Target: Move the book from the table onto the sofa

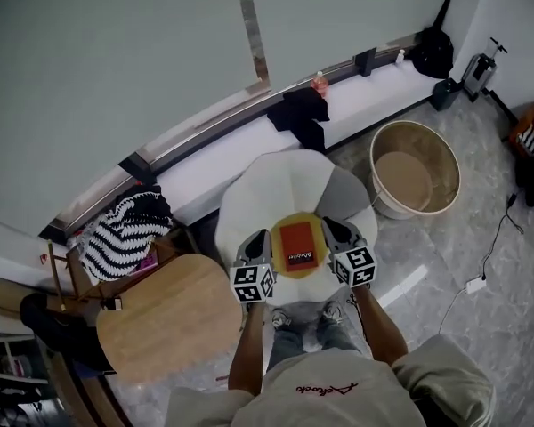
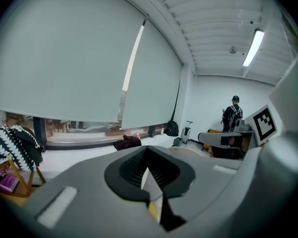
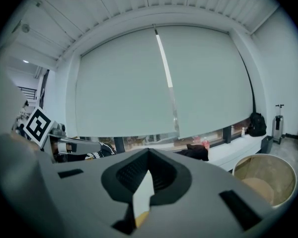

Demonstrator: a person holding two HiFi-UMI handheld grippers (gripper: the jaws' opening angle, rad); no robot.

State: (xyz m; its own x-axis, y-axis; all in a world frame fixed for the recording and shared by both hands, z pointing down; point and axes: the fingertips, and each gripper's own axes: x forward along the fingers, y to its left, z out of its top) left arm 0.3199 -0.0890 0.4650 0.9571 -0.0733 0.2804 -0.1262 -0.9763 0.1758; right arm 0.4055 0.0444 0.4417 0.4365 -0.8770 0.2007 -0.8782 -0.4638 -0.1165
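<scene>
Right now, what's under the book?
The white sofa lies below the book, held between the left hand-held gripper and the right hand-held gripper. The seat patch straight beneath is covered.

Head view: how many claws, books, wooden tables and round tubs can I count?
claws: 2 (left claw, right claw)
book: 1
wooden table: 1
round tub: 1
total: 5
</scene>
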